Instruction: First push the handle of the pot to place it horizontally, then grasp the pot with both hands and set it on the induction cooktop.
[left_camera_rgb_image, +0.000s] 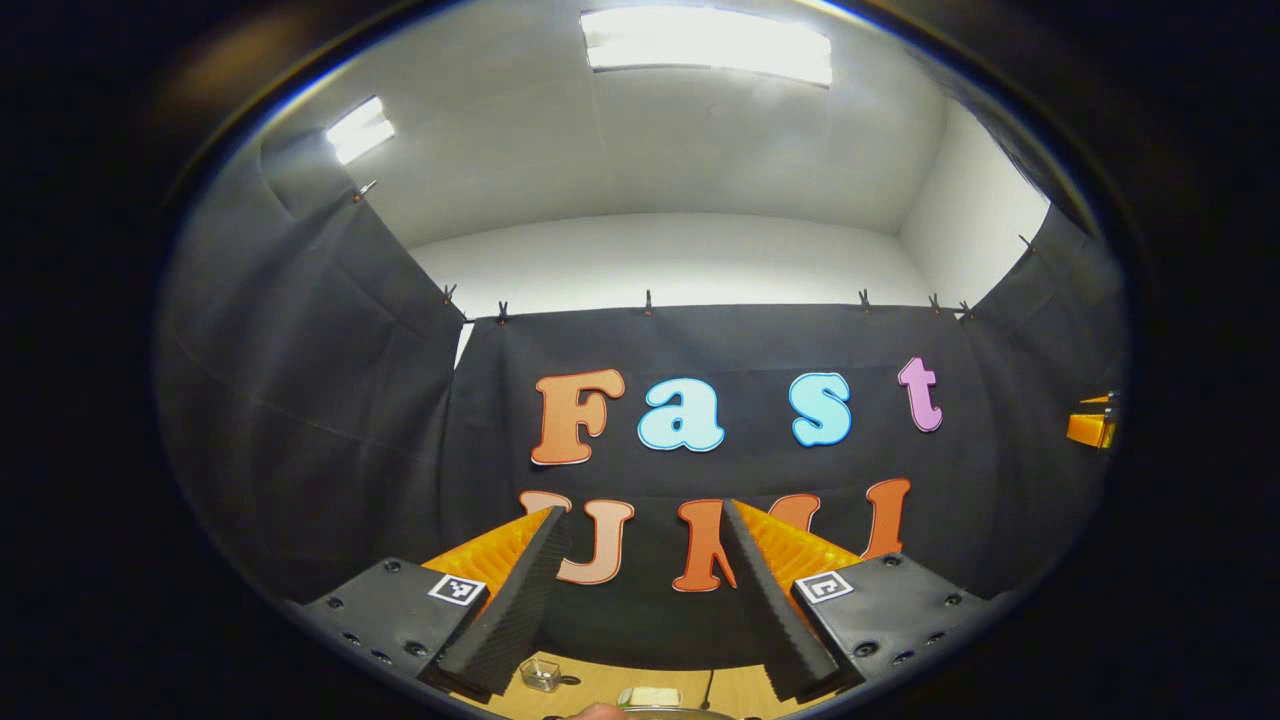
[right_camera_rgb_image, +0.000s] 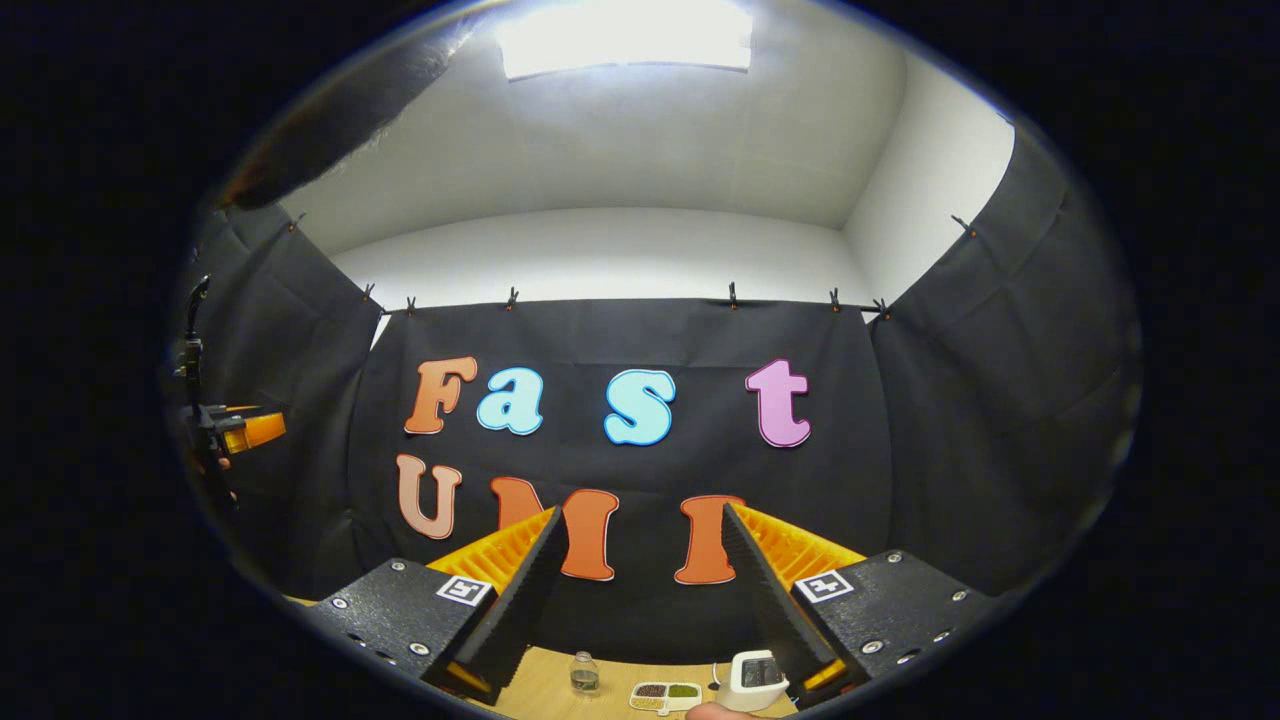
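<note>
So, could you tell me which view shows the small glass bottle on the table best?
The right gripper view: the glass bottle stands whole between the open fingers. The left gripper view shows a small clear container, perhaps the same; I cannot tell.

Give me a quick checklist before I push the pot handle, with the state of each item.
1. Left tool open, nothing between its fingers: ok.
2. Right tool open, nothing between its fingers: ok.
3. Both tools aimed at the work: not ok, both face the cloth wall, with the table at the bottom edge.
4. Pot handle's direction: cannot tell.
5. Cooktop free: cannot tell.
6. Small jar and seed tray out of the way: cannot tell.
</note>
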